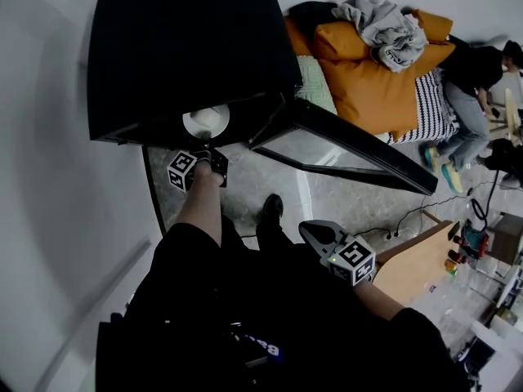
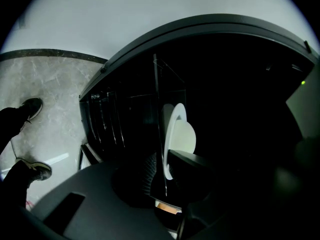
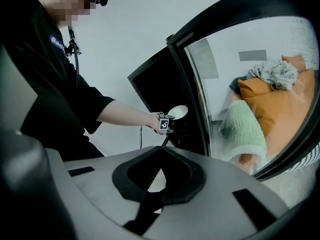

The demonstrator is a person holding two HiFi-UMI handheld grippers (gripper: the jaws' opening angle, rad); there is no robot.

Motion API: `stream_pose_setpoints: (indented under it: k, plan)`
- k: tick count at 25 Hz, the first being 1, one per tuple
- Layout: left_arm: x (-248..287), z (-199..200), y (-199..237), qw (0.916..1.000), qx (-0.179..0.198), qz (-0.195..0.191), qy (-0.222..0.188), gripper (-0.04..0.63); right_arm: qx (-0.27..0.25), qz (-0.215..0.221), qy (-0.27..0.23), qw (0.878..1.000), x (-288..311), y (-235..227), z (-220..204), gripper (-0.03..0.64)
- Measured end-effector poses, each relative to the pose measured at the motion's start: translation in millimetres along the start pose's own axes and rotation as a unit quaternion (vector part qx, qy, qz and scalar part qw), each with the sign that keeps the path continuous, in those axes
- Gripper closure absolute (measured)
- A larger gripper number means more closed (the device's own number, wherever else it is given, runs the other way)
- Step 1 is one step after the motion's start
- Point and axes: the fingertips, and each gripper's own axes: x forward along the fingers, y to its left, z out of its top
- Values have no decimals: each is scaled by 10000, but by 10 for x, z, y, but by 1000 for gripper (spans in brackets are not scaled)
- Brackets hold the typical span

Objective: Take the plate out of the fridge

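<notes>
White against the dark interior, the plate [image 1: 206, 122] is sitting at the mouth of the black fridge [image 1: 180, 47] in the upper left of the head view, and my left tool [image 1: 206, 149] is gripping it by the near rim. Looking along that tool in the left gripper view, I am seeing the plate [image 2: 176, 134] edge-on in the centre of the frame. Its lower rim is being pinched between the two jaws of the left tool [image 2: 167, 176], and the fridge [image 2: 225, 59] is arching darkly over it. A thin glass panel [image 2: 156, 94] is running just beside the plate, and I cannot tell whether the two are touching. The right gripper view is showing the same grasp from afar, near the middle of the frame: the plate [image 3: 178, 111], the left tool [image 3: 169, 119] and my bare forearm [image 3: 125, 115] reaching in from the left. The fridge door [image 1: 343, 149] is standing wide open, slanting toward the right of the head view, with pale stone floor [image 1: 343, 198] showing beneath it. My right tool [image 1: 312, 233] is hanging low in the centre of the head view, well apart from the fridge. In the right gripper view the jaws of the right tool [image 3: 150, 204] are lying together with nothing between them. Orange sofa cushions [image 1: 368, 80] with a grey garment [image 1: 384, 23] on top are lying at the upper right, and another person [image 1: 470, 88] is sitting at the far right edge.
</notes>
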Motion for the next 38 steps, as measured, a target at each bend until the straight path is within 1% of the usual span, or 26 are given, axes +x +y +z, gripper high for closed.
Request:
stream_pose_setpoints:
  k: [2,4,8,10,15,19,26,31,38]
  plan:
    - [4,-1,-48,10000,-4,-51,23,545,-24,-5,-11,10000,-1,0,15,620]
    - [-12,-4,-61,10000,-33,-65,37,560,-44,-2,-22,10000,0,6,29,620]
    - [-88,-28,-25,9999,-88,-90,82,563,-87,12,-60,9999,-8,25,49,620]
    - [-133,-38,-19,9998,-89,-165,118,565,-100,32,-64,9999,-7,39,61,620]
    - [-261,-16,-81,9980,121,-610,148,578,-169,95,-45,9998,-6,78,69,620]
    - [-359,22,-89,9962,270,-810,172,580,-212,114,-40,9997,3,94,77,620]
    - [-608,59,-94,9942,373,-989,197,580,-357,170,-79,9992,23,133,144,620]
    - [-848,48,-165,9931,474,-1037,275,580,-497,298,-137,9982,112,221,222,620]
    - [-1174,-80,-396,9893,713,-1159,519,580,-762,552,-241,9953,249,344,377,620]
